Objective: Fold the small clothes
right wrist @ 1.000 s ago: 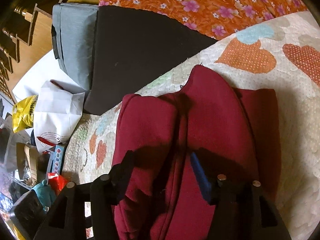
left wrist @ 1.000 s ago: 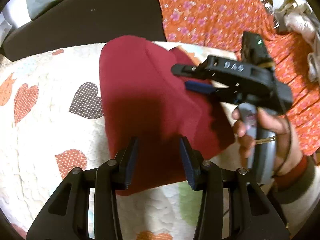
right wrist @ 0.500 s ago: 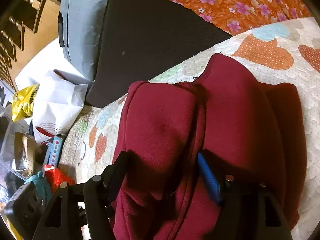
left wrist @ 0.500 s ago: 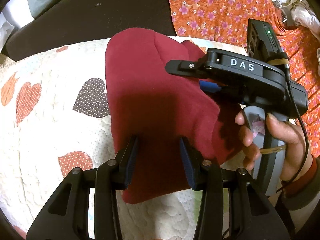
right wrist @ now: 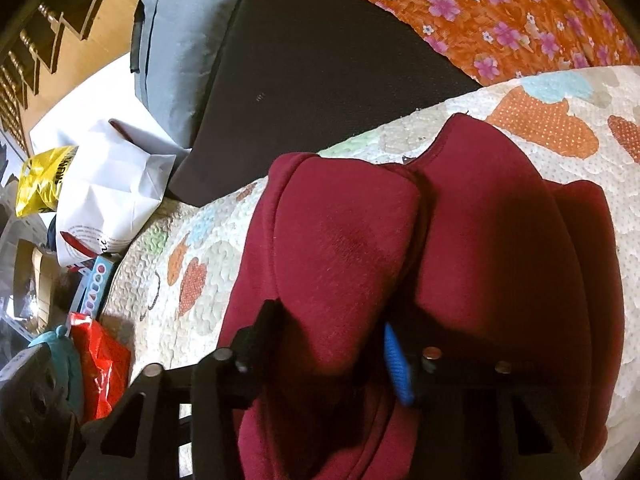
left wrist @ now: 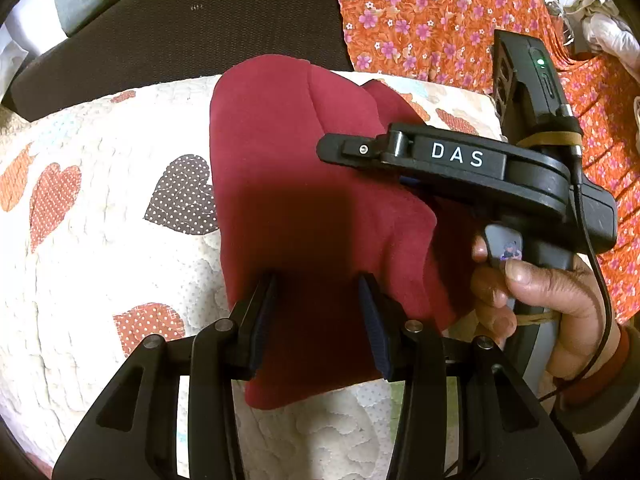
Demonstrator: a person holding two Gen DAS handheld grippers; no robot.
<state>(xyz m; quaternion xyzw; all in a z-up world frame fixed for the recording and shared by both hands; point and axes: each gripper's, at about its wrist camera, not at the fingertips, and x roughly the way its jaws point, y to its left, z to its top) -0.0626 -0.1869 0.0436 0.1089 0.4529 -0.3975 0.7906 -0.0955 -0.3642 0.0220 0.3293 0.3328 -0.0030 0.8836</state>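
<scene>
Folding a red garment (left wrist: 304, 152), lying across the middle of the quilt (left wrist: 100, 264) and reaching toward the quilt's far edge. Looking partly done: already doubled into a narrow stack with layers showing along the side facing the quilt's right. Probably needing one more fold across, then flattening.

Holding the left gripper (left wrist: 318, 312) over the garment end nearest the quilt's front edge, jaws about half apart, gripping nothing visible, cloth only passing under them. Closing the right gripper (right wrist: 328, 344) on a raised ridge of garment on the side toward the quilt's right, pads seeming to press on it. Working it with a hand (left wrist: 532, 292) wrapped round the handle.

Differing from the earlier frames: right jaws standing narrower than half a second back, ridge bunching higher between them, right gripper reaching further in over the garment. Keeping the left gripper as before, same gap.
</scene>
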